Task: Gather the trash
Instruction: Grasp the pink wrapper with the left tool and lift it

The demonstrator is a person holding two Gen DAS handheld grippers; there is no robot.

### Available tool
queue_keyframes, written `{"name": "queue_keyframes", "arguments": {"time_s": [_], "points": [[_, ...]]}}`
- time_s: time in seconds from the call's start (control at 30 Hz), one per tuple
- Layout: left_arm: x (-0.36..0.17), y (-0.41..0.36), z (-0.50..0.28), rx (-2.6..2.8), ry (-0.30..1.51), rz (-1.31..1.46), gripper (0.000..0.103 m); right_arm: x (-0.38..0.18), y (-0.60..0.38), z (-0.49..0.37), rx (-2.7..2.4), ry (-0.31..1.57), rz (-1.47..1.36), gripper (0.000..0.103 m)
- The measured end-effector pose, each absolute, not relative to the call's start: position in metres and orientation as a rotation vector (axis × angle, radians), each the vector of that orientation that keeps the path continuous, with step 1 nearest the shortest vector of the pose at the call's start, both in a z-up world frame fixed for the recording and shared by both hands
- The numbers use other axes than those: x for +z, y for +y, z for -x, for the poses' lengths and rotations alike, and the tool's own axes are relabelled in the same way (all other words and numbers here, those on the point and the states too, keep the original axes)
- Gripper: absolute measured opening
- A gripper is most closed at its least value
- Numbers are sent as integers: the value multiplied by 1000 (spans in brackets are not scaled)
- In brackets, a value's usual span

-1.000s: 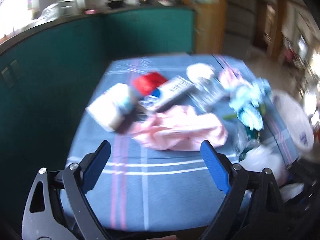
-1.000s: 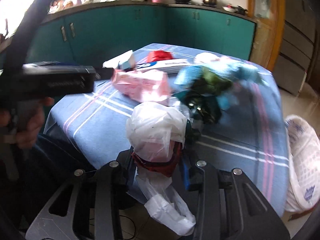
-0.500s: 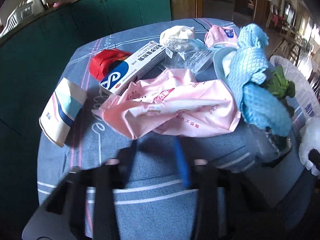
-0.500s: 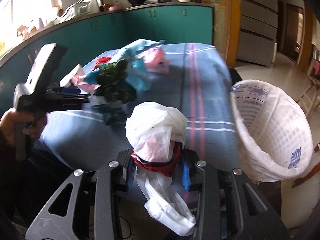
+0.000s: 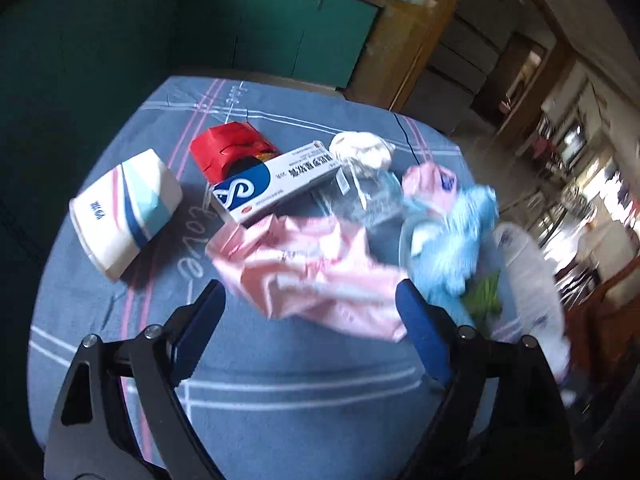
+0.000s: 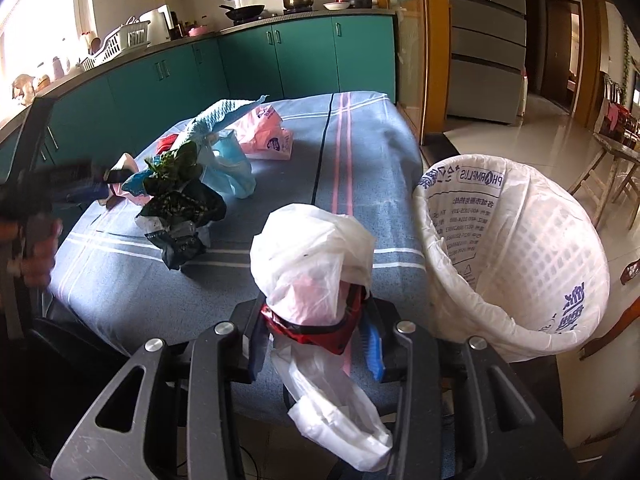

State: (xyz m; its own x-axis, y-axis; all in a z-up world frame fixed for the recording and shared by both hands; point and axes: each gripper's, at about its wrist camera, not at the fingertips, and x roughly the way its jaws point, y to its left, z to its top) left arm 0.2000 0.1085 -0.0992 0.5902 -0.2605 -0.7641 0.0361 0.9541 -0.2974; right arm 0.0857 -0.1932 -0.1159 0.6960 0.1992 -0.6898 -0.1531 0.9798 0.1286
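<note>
My right gripper (image 6: 316, 338) is shut on a white plastic bag (image 6: 314, 256) with red and pink trash inside, held just left of the white lined trash basket (image 6: 516, 264). My left gripper (image 5: 310, 322) is open and empty, just above the table with a crumpled pink bag (image 5: 316, 272) lying between its fingers. Behind it lie a white-and-blue medicine box (image 5: 276, 180), a red packet (image 5: 228, 148), a striped white carton (image 5: 128, 208), a white wad (image 5: 362, 150) and a blue cloth (image 5: 456, 236).
The table has a blue cloth cover (image 6: 360, 152) with pink and white stripes. Dark leafy trash (image 6: 182, 208), a blue bag (image 6: 228, 164) and a pink packet (image 6: 266, 134) lie on it. Teal cabinets (image 6: 260, 60) stand behind. The other gripper (image 6: 48, 184) shows at left.
My left gripper has opened again and moved over the pink bag. My right gripper has carried the white bag closer to the trash basket.
</note>
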Motion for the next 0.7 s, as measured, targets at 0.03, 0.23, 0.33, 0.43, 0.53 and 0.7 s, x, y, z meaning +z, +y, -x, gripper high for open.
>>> {"name": "queue_keyframes", "arguments": {"time_s": [0.03,0.23,0.33,0.43,0.53,0.7], "points": [[-102,110,-210,-143,952,291,86,-116,-191,-86,196,777,-56,40],[-118,96,-237,-74,1011,236,51,-115,-191,-88,190,770,-43,40],[-118,100,-233,-89,1004,274,29,-113,-193,-90,186,758,-39,40],[-118,109,-224,-92,994,304,17,-112,-196,-91,184,748,-42,40],[-109,117,-204,-75,936,307,9,-110,-202,-92,171,728,-48,40],[-72,127,-173,-13,750,324,7,-103,-224,-100,134,692,-95,40]]}}
